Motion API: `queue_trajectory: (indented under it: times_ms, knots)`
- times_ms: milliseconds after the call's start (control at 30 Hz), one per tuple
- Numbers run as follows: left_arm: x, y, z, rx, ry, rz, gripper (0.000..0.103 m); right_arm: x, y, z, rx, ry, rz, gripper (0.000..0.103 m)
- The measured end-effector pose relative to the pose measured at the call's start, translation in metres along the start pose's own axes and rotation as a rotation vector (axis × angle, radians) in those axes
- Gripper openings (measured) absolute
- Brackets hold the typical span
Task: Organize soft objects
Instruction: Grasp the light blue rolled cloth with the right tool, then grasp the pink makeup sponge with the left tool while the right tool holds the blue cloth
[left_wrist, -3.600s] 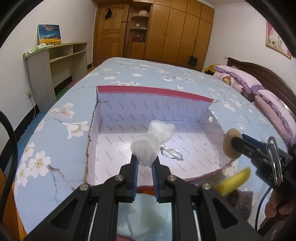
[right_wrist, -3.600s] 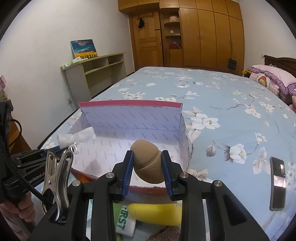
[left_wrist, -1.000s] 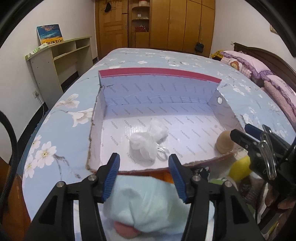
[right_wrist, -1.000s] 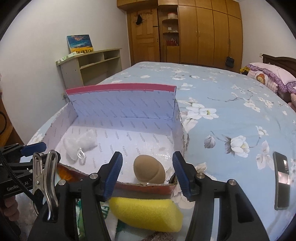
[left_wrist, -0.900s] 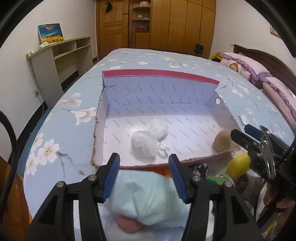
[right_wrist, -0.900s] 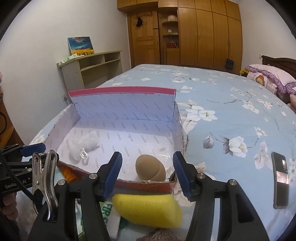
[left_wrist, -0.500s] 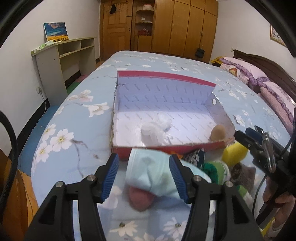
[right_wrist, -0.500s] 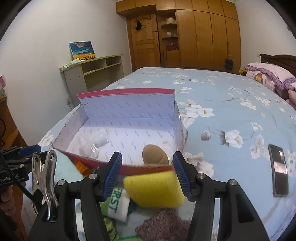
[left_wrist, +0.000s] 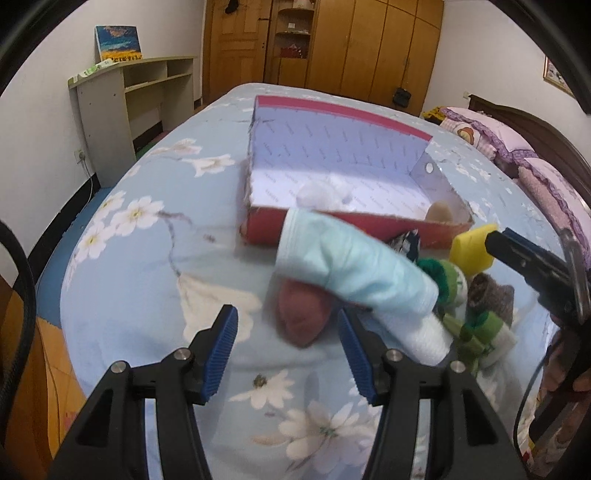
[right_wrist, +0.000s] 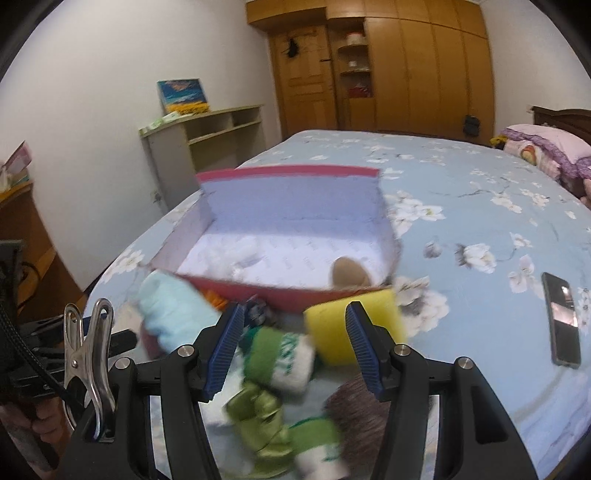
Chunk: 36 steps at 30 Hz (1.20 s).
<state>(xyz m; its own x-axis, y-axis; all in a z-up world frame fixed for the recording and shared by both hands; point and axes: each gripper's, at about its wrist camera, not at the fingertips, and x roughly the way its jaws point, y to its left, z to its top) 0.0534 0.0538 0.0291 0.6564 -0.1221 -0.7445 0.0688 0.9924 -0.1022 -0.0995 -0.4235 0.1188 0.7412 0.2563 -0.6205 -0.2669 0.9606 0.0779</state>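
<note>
Two in the red-rimmed cardboard box (right_wrist: 295, 225) on the bed: white mesh pouf (left_wrist: 321, 194), tan foam egg (right_wrist: 349, 273). Left claw (left_wrist: 284, 345) and right claw (right_wrist: 293, 345) released, empty. Outside, against its front wall: pale blue rolled cloth (left_wrist: 351, 266), yellow sponge (right_wrist: 354, 325), green socks (right_wrist: 280, 354).

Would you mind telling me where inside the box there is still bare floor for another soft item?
The box floor is bare along its back wall and through the middle, between the white mesh puff at the near left and the tan sponge in the near right corner. Outside, it is crowded along the front wall, where the yellow sponge and light blue cloth lie.
</note>
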Motion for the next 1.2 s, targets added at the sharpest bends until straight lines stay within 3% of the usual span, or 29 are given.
queue_trajectory:
  times_ms: [233, 367, 600, 867, 1033, 1067, 1200]
  knots:
    - [0.005, 0.019, -0.012, -0.037, 0.01, 0.053, 0.059, 0.015, 0.036, -0.015, -0.077, 0.059, 0.064, 0.059]
    - [0.009, 0.03, -0.015, -0.063, 0.022, 0.05, 0.059, 0.024, 0.057, -0.026, -0.156, 0.084, 0.063, 0.068]
    - [0.011, 0.047, -0.021, -0.105, 0.024, 0.049, 0.059, 0.037, 0.09, -0.031, -0.306, 0.103, 0.079, 0.069]
    - [0.011, 0.052, -0.026, -0.109, 0.024, 0.031, 0.059, 0.068, 0.099, -0.013, -0.284, 0.139, 0.098, 0.068]
    - [0.011, 0.051, -0.026, -0.111, 0.026, 0.026, 0.059, 0.078, 0.091, -0.01, -0.186, 0.162, 0.178, 0.053]
    - [0.011, 0.05, -0.026, -0.109, 0.026, 0.026, 0.059, 0.079, 0.089, -0.01, -0.177, 0.165, 0.188, 0.046]
    - [0.011, 0.046, -0.026, -0.1, 0.025, 0.024, 0.059, 0.078, 0.09, -0.014, -0.191, 0.153, 0.179, 0.035]
